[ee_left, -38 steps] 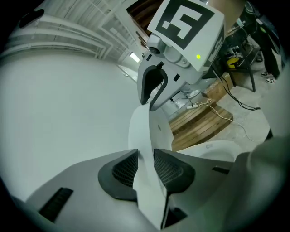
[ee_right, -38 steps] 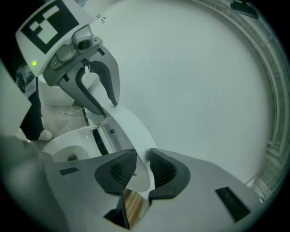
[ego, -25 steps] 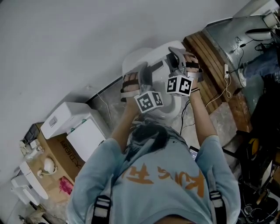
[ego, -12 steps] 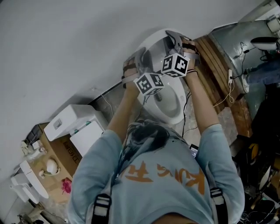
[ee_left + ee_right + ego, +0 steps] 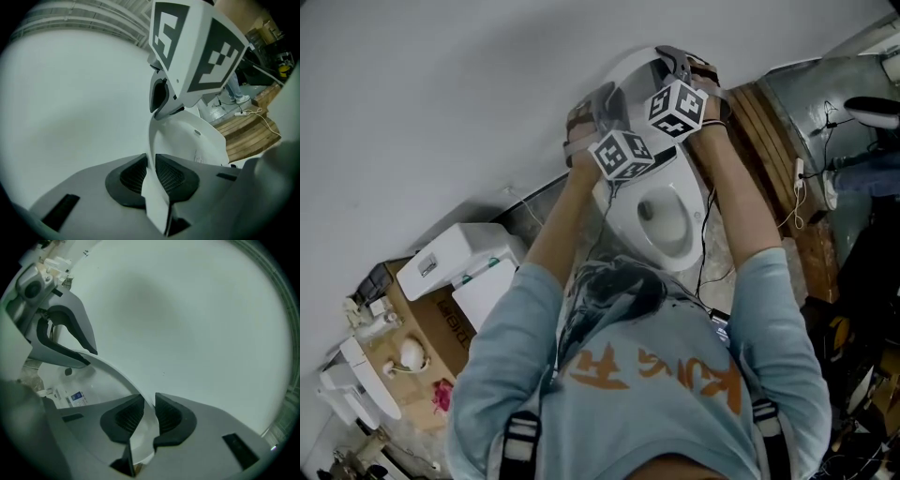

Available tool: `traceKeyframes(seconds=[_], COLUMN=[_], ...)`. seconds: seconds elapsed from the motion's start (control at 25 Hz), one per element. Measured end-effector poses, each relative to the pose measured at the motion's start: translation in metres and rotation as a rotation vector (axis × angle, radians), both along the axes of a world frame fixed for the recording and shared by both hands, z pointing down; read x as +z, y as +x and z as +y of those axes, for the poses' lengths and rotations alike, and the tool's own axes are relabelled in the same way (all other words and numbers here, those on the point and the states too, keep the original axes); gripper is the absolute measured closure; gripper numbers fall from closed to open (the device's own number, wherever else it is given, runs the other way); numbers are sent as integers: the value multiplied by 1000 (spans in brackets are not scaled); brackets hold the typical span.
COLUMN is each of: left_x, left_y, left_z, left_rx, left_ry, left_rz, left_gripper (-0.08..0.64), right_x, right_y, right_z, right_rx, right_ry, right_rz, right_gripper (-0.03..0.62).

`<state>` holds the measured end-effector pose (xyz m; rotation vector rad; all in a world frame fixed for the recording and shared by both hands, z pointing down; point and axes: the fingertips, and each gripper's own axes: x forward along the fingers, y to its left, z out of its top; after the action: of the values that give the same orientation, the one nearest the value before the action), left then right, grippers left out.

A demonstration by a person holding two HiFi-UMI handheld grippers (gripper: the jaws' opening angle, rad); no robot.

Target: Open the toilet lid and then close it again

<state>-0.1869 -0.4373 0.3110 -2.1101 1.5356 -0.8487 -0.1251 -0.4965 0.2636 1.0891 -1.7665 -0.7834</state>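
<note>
The white toilet lid (image 5: 630, 73) stands raised toward the wall, and the bowl (image 5: 667, 221) below it lies uncovered. Both grippers hold the lid's rim. My left gripper (image 5: 598, 105) is shut on the lid's thin edge (image 5: 151, 140), which runs between its dark pads (image 5: 133, 174). My right gripper (image 5: 677, 64) pinches the opposite side of the rim, and the lid (image 5: 101, 380) curves away from its pads (image 5: 168, 417). The right gripper's marker cube (image 5: 197, 42) shows at the top of the left gripper view. In the right gripper view the left gripper's fingers (image 5: 65, 333) appear at upper left.
A plain grey wall (image 5: 441, 94) is right behind the lid. Wooden planks (image 5: 769, 122) and a white cable (image 5: 795, 183) lie right of the toilet. A white appliance (image 5: 455, 258) and a cardboard box (image 5: 431, 328) stand at the left.
Both grippers have swung up and toward the wall with the lid in them. The lid went from partly lifted to nearly upright, and the bowl has come into view.
</note>
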Motion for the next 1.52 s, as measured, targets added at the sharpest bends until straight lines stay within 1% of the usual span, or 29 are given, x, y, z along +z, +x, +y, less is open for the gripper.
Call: traceKeyframes(seconds=[0.08,0.24,0.44,0.68,0.8,0.84,0.88,0.96,1.04,1.2,1.4,1.44,1.48,1.52], left_x=[1,2,4,4,3,3,2,0,-2,-4,-9,-10,-10,-10], left_y=[-3,-6,-9,-6,-4,-3,-2,2,8,17,37,41,46,50], left_z=[-9,-22,-32,-25,-16,-13,-10,-1,9,34,74,83,93,102], left_rx=[-7,-9,-13,-14,-18,-22,-29,-47,-68,-99,-134,-135,-130,-118], left_ry=[-10,-30,-49,-47,-49,-50,-49,-43,-46,-51,-76,-79,-80,-79], left_rz=[11,22,29,30,43,37,19,-41,-67,-48,59,61,41,0], left_gripper=[482,483,483,483,483,483,482,480,480,482,480,479,474,466], right_x=[2,5,7,5,4,3,2,-1,-4,-7,-11,-11,-12,-12], right_y=[-3,-7,-11,-7,-6,-5,-4,0,6,17,38,43,47,52], right_z=[-10,-24,-34,-25,-16,-13,-9,0,12,41,88,97,107,116], right_rx=[4,3,0,-4,-12,-18,-24,-36,-45,-79,-123,-134,-146,-156], right_ry=[-38,-84,-136,-143,-149,-149,-147,-140,-133,-127,-116,-110,-104,-100], right_rz=[17,45,42,-8,-1,3,3,-6,-18,-24,-49,-53,-58,-69], right_gripper=[525,525,522,515,515,515,515,515,515,515,509,508,506,505])
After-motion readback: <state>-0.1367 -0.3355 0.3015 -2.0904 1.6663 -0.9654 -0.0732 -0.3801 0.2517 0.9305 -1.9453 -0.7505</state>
